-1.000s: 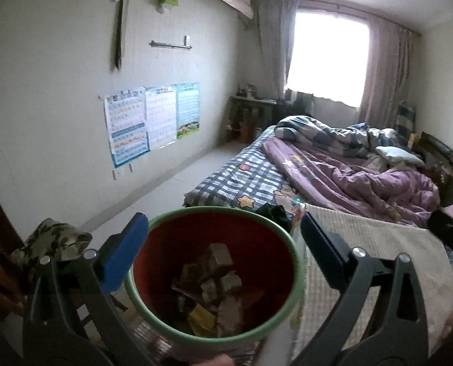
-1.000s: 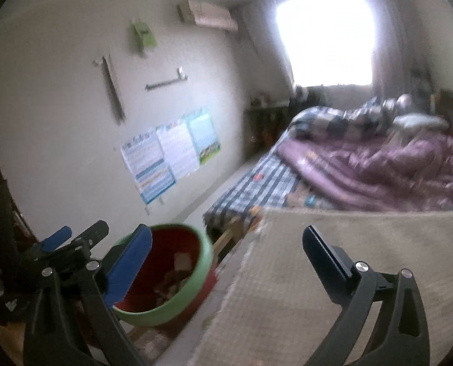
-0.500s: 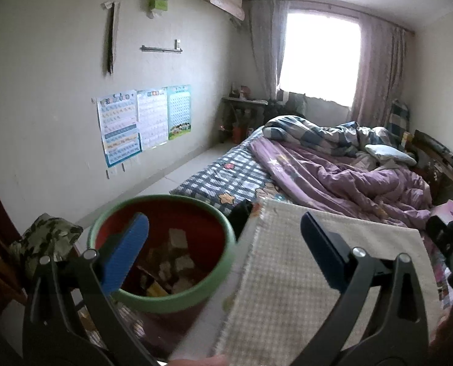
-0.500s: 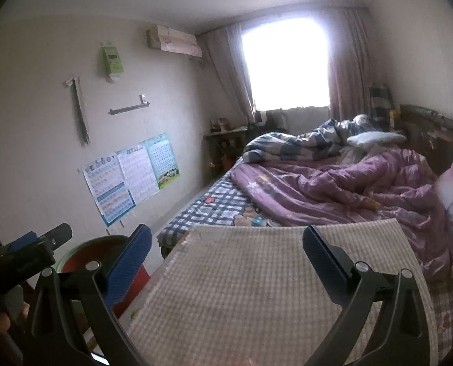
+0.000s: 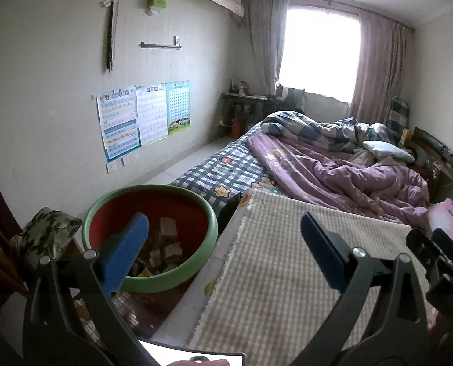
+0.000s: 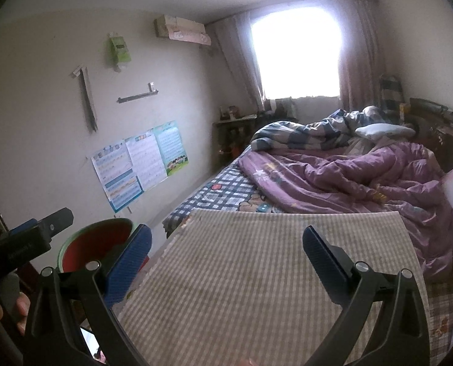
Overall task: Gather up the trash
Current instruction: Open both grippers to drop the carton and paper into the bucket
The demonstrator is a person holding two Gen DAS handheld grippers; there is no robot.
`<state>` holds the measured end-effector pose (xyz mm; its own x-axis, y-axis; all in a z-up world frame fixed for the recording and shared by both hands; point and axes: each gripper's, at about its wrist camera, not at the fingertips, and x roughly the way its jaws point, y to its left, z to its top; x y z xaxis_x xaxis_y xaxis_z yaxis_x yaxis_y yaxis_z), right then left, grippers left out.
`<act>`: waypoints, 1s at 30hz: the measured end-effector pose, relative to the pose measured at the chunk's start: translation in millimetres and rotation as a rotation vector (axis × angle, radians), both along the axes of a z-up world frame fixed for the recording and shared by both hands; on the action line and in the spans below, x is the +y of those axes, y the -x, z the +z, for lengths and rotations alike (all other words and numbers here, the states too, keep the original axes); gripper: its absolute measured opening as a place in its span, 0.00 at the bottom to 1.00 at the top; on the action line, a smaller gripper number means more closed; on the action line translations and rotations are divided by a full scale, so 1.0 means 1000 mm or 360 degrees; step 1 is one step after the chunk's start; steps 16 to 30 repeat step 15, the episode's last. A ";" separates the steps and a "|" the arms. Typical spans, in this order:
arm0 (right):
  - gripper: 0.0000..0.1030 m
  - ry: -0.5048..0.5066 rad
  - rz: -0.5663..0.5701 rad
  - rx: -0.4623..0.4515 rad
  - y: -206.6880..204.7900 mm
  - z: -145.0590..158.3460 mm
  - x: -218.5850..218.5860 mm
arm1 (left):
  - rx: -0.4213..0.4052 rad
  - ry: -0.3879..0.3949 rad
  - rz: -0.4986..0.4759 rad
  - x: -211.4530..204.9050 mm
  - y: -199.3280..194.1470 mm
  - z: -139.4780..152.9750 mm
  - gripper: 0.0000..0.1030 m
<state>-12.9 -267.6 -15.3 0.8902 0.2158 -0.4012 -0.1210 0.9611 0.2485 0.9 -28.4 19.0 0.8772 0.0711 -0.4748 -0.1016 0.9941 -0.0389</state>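
- Leftmost, bin [image 5: 149, 238], green rim, red inside, sits off the mat's left edge; paper scraps [image 5: 165, 244] lie in it.
- Left gripper [image 5: 223, 244]: jaws wide, empty, over bin and mat [image 5: 287, 274].
- Right gripper [image 6: 226, 253]: jaws wide, empty, above the mat.
- Bed [image 6: 333, 177] beyond the mat's far edge.

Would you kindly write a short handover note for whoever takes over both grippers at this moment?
Left gripper: open, holding nothing, above the edge of the checked beige cloth.
Right gripper: open, holding nothing, over the same cloth.
Round red bin with green rim: beside the cloth, to its left, with crumpled paper scraps inside.
Done: some trash is binned.
Left: no loose trash shows on the cloth or purple quilt; search elsewhere.
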 end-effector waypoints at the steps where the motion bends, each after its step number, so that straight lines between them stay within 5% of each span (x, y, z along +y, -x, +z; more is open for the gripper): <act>1: 0.93 0.0002 0.0004 0.0001 0.000 0.000 0.000 | 0.0006 0.0003 -0.0001 0.000 0.000 0.000 0.95; 7: 0.93 0.0061 0.0009 0.0084 -0.005 -0.011 -0.001 | 0.0062 0.0040 0.0012 0.001 -0.001 -0.005 0.95; 15: 0.93 0.0236 -0.0259 0.0557 -0.046 -0.094 -0.054 | 0.0122 -0.0001 0.0143 0.037 -0.002 -0.019 0.95; 30: 0.93 0.0236 -0.0259 0.0557 -0.046 -0.094 -0.054 | 0.0122 -0.0001 0.0143 0.037 -0.002 -0.019 0.95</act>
